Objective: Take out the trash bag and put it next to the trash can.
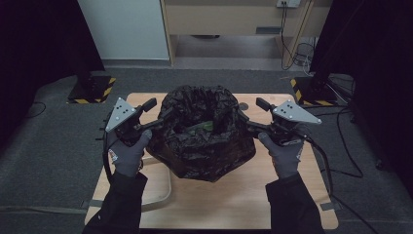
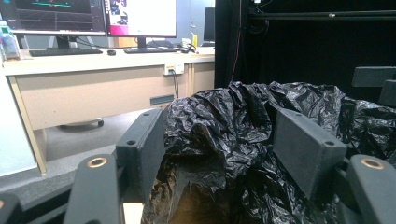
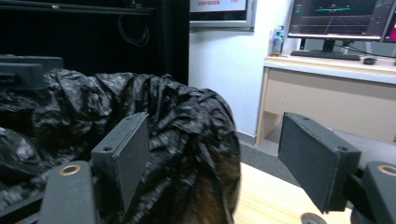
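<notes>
1. Sitting mid-desk (image 1: 234,204): a black bin bag (image 1: 207,134), mouth open, something green inside.
2. Left tool (image 1: 163,117), jaws wide, straddles the bag's left rim.
3. Right tool (image 1: 243,119), also wide, at the right rim.
4. Likely step: gripping the rim; next, close both.

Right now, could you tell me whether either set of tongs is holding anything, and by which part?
Nothing is held. Both the left tongs and right tongs stand open around the rim of the black bag, one at each side.
</notes>
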`<state>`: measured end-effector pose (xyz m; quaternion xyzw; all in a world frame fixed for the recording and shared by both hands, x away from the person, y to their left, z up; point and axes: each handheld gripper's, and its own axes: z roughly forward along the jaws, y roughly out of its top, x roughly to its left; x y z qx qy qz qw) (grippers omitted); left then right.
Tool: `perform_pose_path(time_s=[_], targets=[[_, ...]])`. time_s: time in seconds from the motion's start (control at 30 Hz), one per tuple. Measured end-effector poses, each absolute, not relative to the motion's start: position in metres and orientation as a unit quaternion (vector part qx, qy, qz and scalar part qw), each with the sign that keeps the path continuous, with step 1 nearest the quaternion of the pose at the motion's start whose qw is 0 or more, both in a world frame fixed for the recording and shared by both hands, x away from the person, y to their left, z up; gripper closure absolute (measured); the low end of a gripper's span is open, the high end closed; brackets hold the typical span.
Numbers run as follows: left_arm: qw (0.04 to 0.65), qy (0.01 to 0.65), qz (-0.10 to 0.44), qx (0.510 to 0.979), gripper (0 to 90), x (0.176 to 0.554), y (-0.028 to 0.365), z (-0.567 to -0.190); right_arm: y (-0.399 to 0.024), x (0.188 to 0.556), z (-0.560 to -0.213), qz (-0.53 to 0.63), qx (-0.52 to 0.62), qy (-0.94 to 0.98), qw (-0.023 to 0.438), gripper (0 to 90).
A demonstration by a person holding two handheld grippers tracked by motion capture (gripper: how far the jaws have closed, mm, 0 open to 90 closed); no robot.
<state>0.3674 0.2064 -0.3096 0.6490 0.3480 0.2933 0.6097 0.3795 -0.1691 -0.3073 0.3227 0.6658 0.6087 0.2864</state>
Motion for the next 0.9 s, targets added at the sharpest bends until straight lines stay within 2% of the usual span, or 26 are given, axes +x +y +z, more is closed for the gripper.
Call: perform_pose_path(time_s=[0.33,0.9], targets=[[0.605,0.351,0.288,0.654,33.8,0.371,0.203,-0.313,-0.153,0.384,-0.307,0.611,0.314,0.676,0.267,27.8],[0.601,0.355,0.275,0.661,36.3,0.375,0.194,-0.315,-0.147,0.388,-0.311,0.622,0.316,0.677,0.233,41.2]])
